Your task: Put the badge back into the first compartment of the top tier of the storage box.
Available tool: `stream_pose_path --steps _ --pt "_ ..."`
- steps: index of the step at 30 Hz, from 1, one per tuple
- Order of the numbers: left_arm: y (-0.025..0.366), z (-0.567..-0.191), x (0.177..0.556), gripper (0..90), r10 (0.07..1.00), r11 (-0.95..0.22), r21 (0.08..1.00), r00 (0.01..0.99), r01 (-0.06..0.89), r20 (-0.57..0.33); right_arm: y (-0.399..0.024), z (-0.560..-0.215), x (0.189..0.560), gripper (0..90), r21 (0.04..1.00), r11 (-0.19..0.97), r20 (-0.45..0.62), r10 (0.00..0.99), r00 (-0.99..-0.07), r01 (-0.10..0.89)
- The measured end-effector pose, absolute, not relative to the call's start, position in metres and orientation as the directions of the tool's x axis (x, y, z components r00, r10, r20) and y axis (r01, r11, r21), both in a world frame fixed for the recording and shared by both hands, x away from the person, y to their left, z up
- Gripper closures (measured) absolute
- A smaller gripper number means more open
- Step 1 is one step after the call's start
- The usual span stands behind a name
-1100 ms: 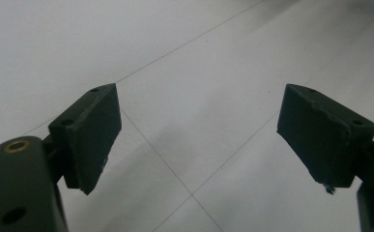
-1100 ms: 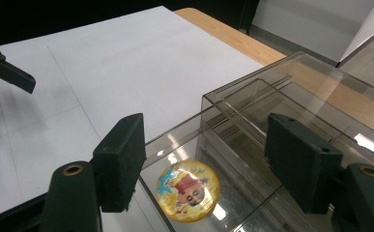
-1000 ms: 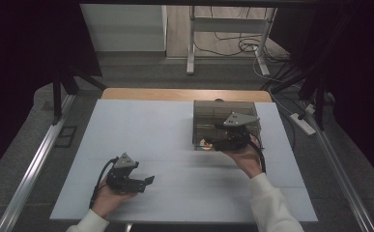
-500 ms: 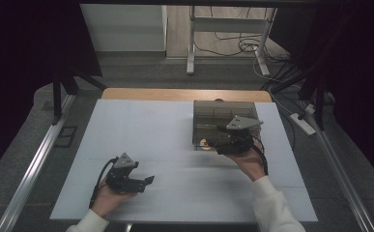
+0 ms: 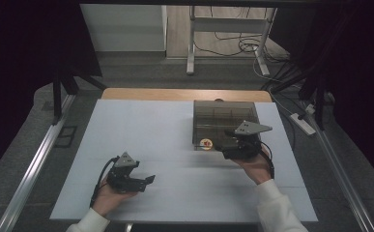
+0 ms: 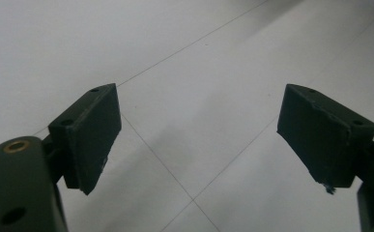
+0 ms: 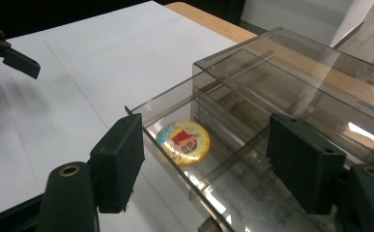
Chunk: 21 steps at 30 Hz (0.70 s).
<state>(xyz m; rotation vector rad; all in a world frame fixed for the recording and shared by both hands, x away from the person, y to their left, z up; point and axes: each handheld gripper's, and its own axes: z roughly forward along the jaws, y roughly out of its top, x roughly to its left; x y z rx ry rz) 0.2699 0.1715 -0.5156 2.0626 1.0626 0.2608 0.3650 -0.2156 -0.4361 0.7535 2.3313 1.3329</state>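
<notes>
A smoky clear box [image 5: 225,116] with inner dividers stands on the white table, right of centre. A round yellow badge [image 5: 205,143] with a cartoon figure lies in its near left compartment, also the badge [image 7: 183,137] in the right gripper view. My right gripper [image 5: 228,144] hovers at the box's near edge, open; in its own view the right gripper [image 7: 211,159] has one jaw outside the front wall [image 7: 170,154] and the other over the box, nothing gripped. My left gripper [image 5: 148,180] rests low at the near left, open, and the left gripper [image 6: 199,135] has bare table between its jaws.
The white tabletop [image 5: 165,130] has a wooden strip [image 5: 184,94] along its far edge. Metal rails [image 5: 35,164] run along both sides. Cables and a power strip [image 5: 303,123] lie on the floor beyond the right edge. A metal stand [image 5: 190,43] is behind the table.
My right gripper has drifted a little to the right and toward the near edge along the box's front. The left hand has stayed where it was.
</notes>
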Motion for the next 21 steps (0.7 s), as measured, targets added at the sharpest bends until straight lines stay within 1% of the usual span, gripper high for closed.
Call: stream_pose_path --steps 17,21 --pt "0.170 -0.516 0.271 15.7 0.757 -0.342 0.723 0.631 0.600 -0.166 -0.245 -0.438 0.343 29.5 0.864 0.403 -0.028 0.637 -0.771 0.302" --pt "0.171 -0.516 0.271 15.7 0.758 -0.341 0.723 0.631 0.600 -0.167 -0.254 -0.437 0.338 29.5 0.872 0.385 -0.022 0.649 -0.760 0.303"
